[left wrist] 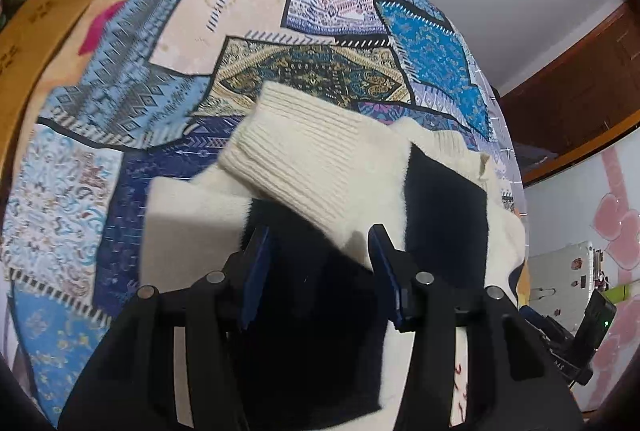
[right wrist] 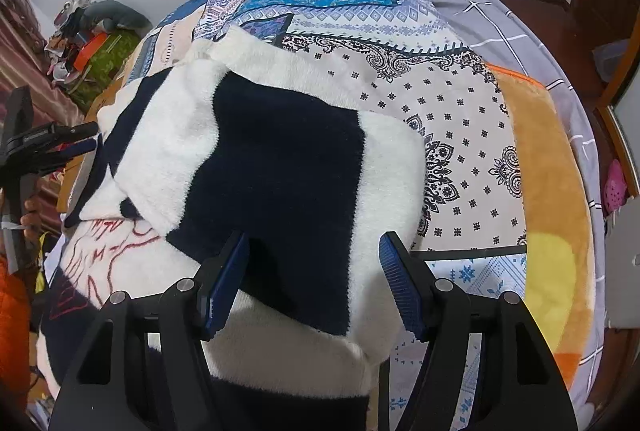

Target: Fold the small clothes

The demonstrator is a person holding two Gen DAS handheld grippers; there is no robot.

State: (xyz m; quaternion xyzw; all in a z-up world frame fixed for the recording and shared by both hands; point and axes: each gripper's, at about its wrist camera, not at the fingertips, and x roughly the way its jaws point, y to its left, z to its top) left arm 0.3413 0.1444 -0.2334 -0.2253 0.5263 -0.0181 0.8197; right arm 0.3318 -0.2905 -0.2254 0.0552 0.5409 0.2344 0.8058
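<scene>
Currently, the cream-and-navy fleece sweater (right wrist: 280,151) is spread on the patchwork bedcover (right wrist: 460,103). Its ribbed cuff (left wrist: 312,159) lies directly ahead of the left gripper (left wrist: 320,251), jaws parted, nothing clamped. The right gripper (right wrist: 316,267) is held open above the body panel, empty.

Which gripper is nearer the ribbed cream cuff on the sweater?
Left. The left gripper has the ribbed cuff lying just past its open fingers. The right gripper sits over a navy block on the sweater; its view shows no cuff.
</scene>
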